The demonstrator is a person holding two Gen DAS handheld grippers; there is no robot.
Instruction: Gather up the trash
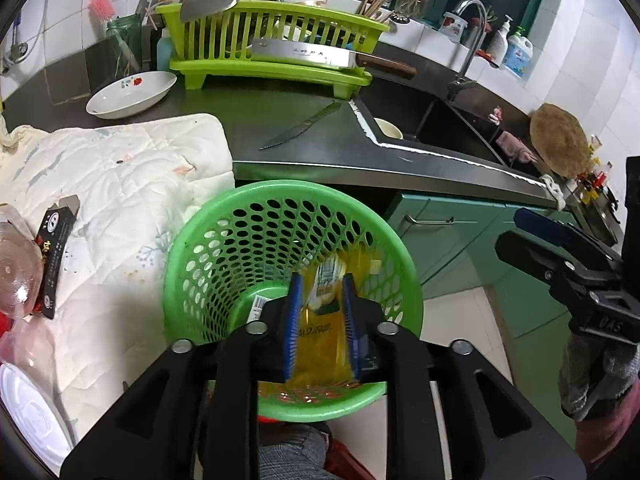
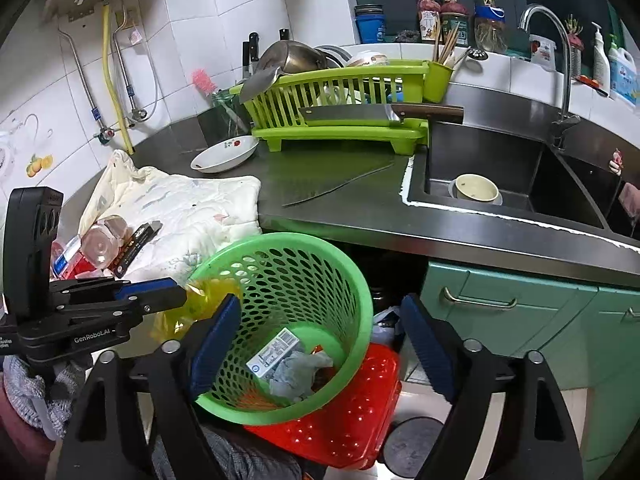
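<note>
Seen from the left wrist, the left gripper [image 1: 320,312] hangs over the mouth of a green perforated wastebasket [image 1: 208,248], its blue-padded jaws set narrow with a yellow plastic wrapper [image 1: 318,332] between them; the wrapper is blurred, and whether the pads still press on it cannot be told. At the basket's bottom a barcoded carton [image 1: 259,303] shows just left of the jaws. To the left, on a white quilted cloth [image 1: 120,184], a black printed packet [image 1: 54,252] lies beside a clear plastic bottle [image 1: 16,268]. A table knife [image 1: 302,125] rests on the dark countertop [image 1: 248,112] in front of a lime dish rack [image 1: 272,40]. The right gripper [image 1: 560,252] shows at the right edge, held in a gloved hand [image 1: 596,376].

Seen from the right wrist, the right gripper [image 2: 320,336] stands wide apart and empty, its fingers straddling the wastebasket [image 2: 352,280], which sits on a red plastic basket [image 2: 352,412]. Inside lie the carton [image 2: 274,350] and a crumpled grey wad [image 2: 294,372]. The left gripper [image 2: 160,294] reaches in from the left with the yellow wrapper [image 2: 200,296] at the basket's rim. A cream cup [image 2: 476,187] sits in the sink [image 2: 520,168].
</note>
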